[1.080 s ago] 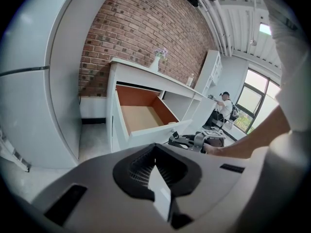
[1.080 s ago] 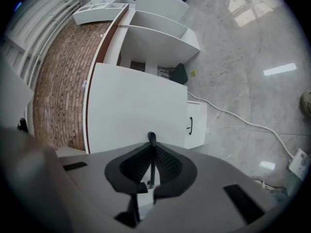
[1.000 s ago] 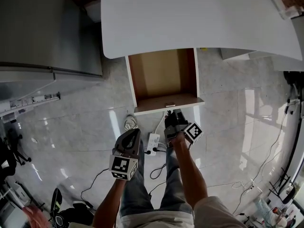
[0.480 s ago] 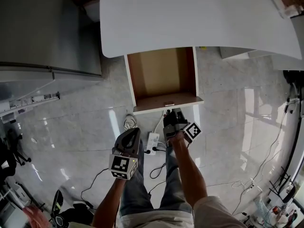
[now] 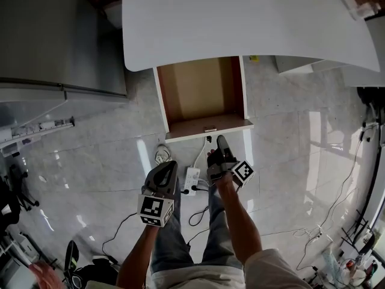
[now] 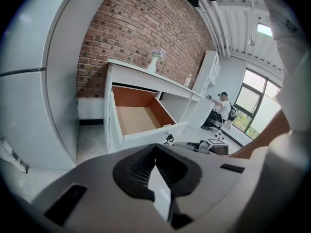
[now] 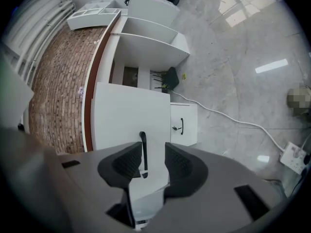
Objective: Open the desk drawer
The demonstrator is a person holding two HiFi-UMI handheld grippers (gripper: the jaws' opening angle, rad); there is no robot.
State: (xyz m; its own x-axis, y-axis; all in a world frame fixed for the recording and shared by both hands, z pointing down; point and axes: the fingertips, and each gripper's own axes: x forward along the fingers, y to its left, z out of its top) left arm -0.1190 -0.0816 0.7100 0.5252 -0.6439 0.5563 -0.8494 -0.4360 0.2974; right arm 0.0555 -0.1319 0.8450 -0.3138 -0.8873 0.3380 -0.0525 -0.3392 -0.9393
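The desk drawer (image 5: 201,92) stands pulled out from under the white desk top (image 5: 240,17), its brown inside empty. Its white front (image 5: 207,127) faces me. My right gripper (image 5: 219,143) hovers just short of that front. In the right gripper view the black drawer handle (image 7: 143,152) lies between the jaws of the right gripper (image 7: 147,161), which have just been opening; the pads stand off it on both sides. My left gripper (image 5: 171,167) hangs lower left, shut and empty, aimed at the open drawer (image 6: 136,118); its own jaws (image 6: 155,168) meet.
A white power strip (image 5: 193,179) and cables lie on the tiled floor under my hands. A tall grey cabinet (image 5: 54,41) stands at the left. A small white drawer unit (image 7: 184,125) sits under the desk. A person (image 6: 223,111) sits far off by the windows.
The right gripper's jaws have parted off the drawer handle and it has drawn slightly back from the drawer front. The left gripper has stayed put.
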